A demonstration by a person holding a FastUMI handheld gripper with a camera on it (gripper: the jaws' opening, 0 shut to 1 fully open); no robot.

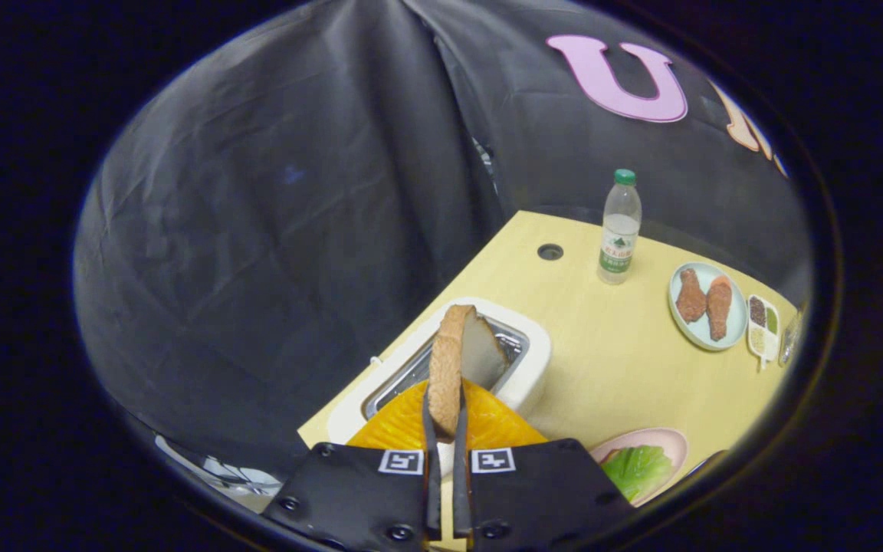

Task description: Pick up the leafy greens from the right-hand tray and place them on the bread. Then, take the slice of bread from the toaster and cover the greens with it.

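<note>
Above the toaster (441, 360), my jaws pinch the bread slice (449, 368), lifted clear; next I judge it goes onto the greens (635, 469).

A staged recording booth, not a real kitchen: black cloth wall (273, 215) fills the upper left, pale wooden table (610, 360) lower right carrying a white toaster (530, 368) and a water bottle (619, 228)
</note>
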